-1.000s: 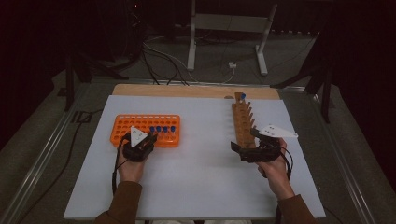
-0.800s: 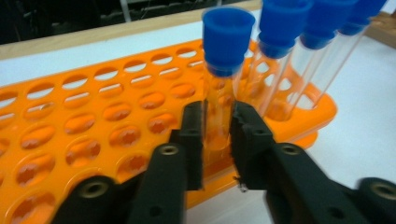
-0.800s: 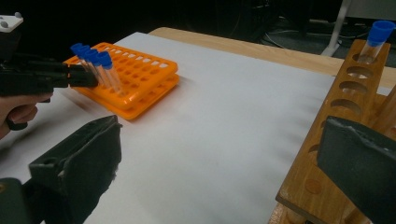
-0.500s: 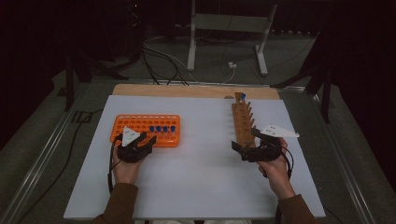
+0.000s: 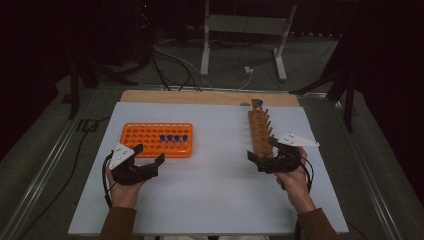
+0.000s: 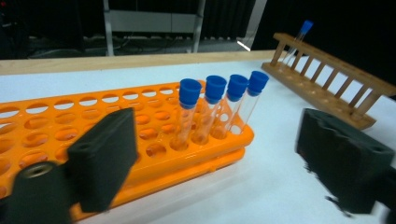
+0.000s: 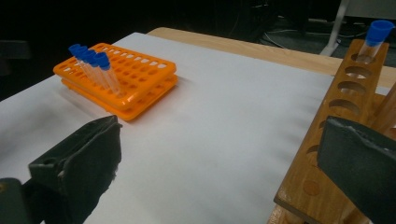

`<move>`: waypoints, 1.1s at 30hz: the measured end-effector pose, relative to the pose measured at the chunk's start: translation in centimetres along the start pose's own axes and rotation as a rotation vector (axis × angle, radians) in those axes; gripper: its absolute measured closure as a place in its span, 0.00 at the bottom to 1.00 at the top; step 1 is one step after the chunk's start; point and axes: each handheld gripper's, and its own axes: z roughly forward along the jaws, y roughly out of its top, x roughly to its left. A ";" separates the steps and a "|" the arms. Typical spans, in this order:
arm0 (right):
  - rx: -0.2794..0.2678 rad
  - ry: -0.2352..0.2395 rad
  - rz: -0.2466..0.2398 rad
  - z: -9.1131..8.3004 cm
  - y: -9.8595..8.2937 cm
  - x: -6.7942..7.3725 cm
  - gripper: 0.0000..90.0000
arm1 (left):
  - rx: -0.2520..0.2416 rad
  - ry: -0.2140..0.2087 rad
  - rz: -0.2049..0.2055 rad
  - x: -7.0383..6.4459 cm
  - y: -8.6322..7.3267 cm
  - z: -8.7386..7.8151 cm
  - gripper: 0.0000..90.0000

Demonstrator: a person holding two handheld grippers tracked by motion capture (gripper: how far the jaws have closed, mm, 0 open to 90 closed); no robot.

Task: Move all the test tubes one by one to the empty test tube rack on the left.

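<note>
White sheeting covers the bench (image 5: pixel 210 200), with dark floor and cables behind it. Over the past second the left gripper (image 5: pixel 148 157) has drawn back toward the person and now hovers with its jaws spread wide and empty, just short of the near edge of the orange plastic tube rack (image 5: pixel 145 137). In the left gripper view, four clear test tubes with blue caps (image 6: pixel 217 109) stand in a row straight ahead of it, near the rack's right-hand end. The right gripper (image 5: pixel 260 150) has barely moved; it is also wide and empty, its jaws either side of the near end of the long wooden tube rack (image 5: pixel 259 131), whose far hole already carries one blue-capped tube (image 7: pixel 376 35). I judge the retreat a re-aiming before the left gripper picks the next tube for transfer to the wooden rack.
</note>
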 end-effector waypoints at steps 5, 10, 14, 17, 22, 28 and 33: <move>-0.006 -0.013 -0.005 0.0 0.4 0.0 0.00 | 0.002 -0.002 0.055 -0.7 -0.5 -0.2 0.01; -0.026 -0.039 -0.015 0.0 1.5 -0.3 0.00 | -0.007 0.004 0.067 -0.8 -0.6 -0.2 0.01; -0.018 -0.060 -0.012 0.5 2.5 -1.2 0.00 | -0.014 0.022 0.052 -0.4 -0.8 -0.4 0.01; -0.008 -0.080 -0.017 1.0 3.4 -1.8 0.00 | -0.016 0.034 0.041 -0.1 -0.9 -0.5 0.01; -0.009 -0.098 -0.009 1.8 5.2 -2.8 0.00 | -0.013 0.047 0.036 0.1 -1.1 -0.5 0.01; -0.011 -0.119 0.018 2.9 7.2 -4.7 0.00 | -0.014 0.060 0.031 0.3 -1.2 -0.6 0.01; 0.011 -0.148 0.009 4.4 8.1 -6.1 0.00 | -0.014 0.069 0.023 0.5 -1.4 -0.6 0.01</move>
